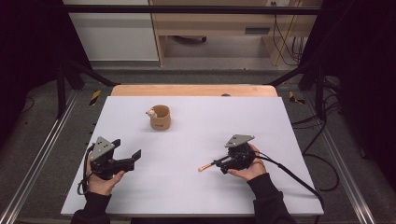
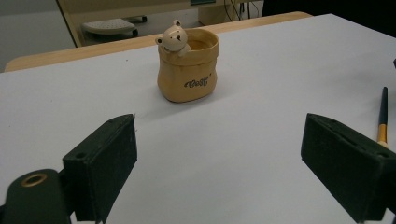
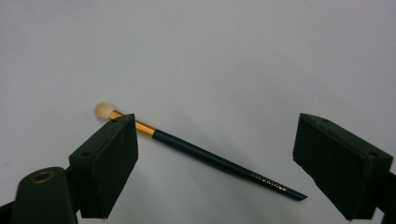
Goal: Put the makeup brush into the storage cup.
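white table [image 1: 196, 186], tan bear pot [image 1: 160, 117] far side, brush [image 1: 208, 165] nr front

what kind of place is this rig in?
Probably a lab data-collection station: a white table framed by black rails, floor cables, and staged props, a bear pot and a brush.

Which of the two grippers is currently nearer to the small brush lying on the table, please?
The right. The right gripper sits at the brush, its open jaws on either side of the handle. The left gripper is well off to the brush's left, open and facing the bear pot.
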The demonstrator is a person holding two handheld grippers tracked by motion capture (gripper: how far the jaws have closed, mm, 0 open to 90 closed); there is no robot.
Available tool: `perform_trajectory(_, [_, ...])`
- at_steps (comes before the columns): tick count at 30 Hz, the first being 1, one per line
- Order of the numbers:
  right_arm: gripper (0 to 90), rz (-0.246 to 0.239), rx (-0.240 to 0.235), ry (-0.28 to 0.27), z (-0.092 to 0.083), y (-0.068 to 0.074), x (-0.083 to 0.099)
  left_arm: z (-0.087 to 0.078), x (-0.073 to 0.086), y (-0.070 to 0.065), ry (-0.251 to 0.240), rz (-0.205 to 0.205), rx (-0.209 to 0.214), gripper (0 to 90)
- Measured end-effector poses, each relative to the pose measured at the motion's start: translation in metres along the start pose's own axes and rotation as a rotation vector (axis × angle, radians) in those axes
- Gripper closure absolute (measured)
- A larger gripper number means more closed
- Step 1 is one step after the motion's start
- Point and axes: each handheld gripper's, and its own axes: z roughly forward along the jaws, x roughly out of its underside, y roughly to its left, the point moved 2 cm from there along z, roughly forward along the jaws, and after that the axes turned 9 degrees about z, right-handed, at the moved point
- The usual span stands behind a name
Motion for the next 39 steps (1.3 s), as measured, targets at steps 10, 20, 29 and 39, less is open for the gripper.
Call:
perform_trajectory(10, [20.1, -0.017, -0.014, 0.049, 0.015, 0.004, 0.007, 0.000, 0.000, 0.000, 0.001, 0.002, 0.001, 10.3])
perform_trajectory(20, [27.8, -0.030, -0.007, 0.077, 0.022, 0.004, 0.011, 0.000, 0.000, 0.000, -0.001, 0.001, -0.001, 10.5])
perform_trajectory(29, [38.6, -0.029, 0.000, 0.101, 0.024, 0.005, 0.013, 0.000, 0.000, 0.000, -0.001, 0.001, -0.002, 10.7])
perform_trajectory(39, [50.2, 0.000, -0.014, 0.116, 0.023, 0.007, 0.014, -0.001, 0.000, 0.001, -0.002, 0.003, -0.002, 11.1])
